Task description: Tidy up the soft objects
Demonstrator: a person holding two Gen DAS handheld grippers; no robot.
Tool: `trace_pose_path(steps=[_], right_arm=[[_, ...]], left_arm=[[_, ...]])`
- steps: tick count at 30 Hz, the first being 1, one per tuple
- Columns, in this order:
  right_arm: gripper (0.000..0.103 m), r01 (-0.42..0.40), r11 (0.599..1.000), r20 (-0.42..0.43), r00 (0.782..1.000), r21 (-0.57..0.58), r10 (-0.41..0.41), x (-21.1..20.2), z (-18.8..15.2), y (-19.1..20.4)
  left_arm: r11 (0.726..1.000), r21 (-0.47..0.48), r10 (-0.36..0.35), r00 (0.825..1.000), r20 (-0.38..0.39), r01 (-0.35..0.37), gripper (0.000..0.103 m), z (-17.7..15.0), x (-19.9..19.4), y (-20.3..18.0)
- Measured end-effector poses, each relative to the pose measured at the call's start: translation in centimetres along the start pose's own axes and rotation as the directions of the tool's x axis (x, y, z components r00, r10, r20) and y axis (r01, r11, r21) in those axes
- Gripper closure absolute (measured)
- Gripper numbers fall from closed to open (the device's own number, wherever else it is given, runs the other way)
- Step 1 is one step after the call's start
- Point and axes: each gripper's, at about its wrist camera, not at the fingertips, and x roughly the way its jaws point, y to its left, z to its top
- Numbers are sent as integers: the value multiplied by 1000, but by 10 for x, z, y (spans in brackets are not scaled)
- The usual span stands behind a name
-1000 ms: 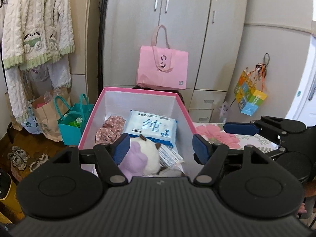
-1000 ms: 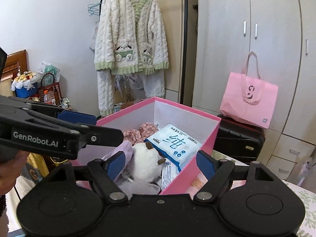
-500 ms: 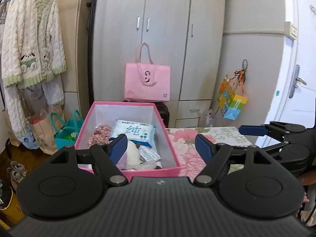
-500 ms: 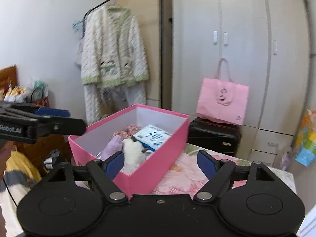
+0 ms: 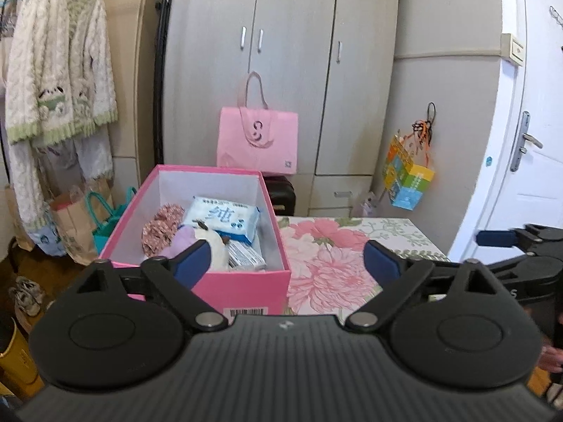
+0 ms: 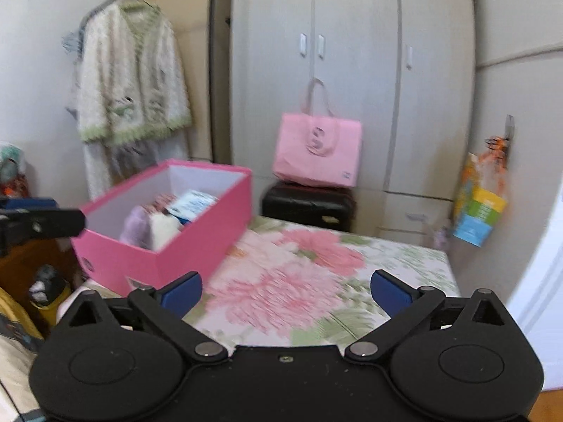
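Left gripper [image 5: 286, 258] and right gripper [image 6: 285, 288] spread wide, apparently level.

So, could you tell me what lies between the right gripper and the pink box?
Only bare floral tablecloth between the right gripper and the pink box, per the right wrist view.

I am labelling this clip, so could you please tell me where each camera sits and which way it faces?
Left wrist: on the left gripper, open, facing the pink box and wardrobe; the right gripper shows at the right edge.
Right wrist: on the right gripper, open, over the floral cloth; the left gripper shows at the left edge.
Shared: box, wardrobe, pink bag.
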Motion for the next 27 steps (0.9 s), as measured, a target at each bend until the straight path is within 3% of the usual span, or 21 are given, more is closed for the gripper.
trace_pose_path(steps=[5, 8, 13, 27], right_arm=[[0, 5, 998, 23, 1000, 64, -7, -22, -2, -11], [0, 24, 994, 36, 999, 105, -27, -34, -2, -17], [0, 142, 985, 94, 984, 101, -151, -55, -10, -11], [0, 131, 983, 87, 986, 129, -143, -61, -17, -2]], left_arm=[[1000, 7, 21, 1000, 9, -21, 0, 3, -1, -4], [998, 19, 62, 998, -26, -62, 0, 5, 2, -8], [992, -29, 121, 988, -101, -125, 0, 0, 8, -9], [978, 16, 210, 978, -13, -210, 0, -15, -1, -26]])
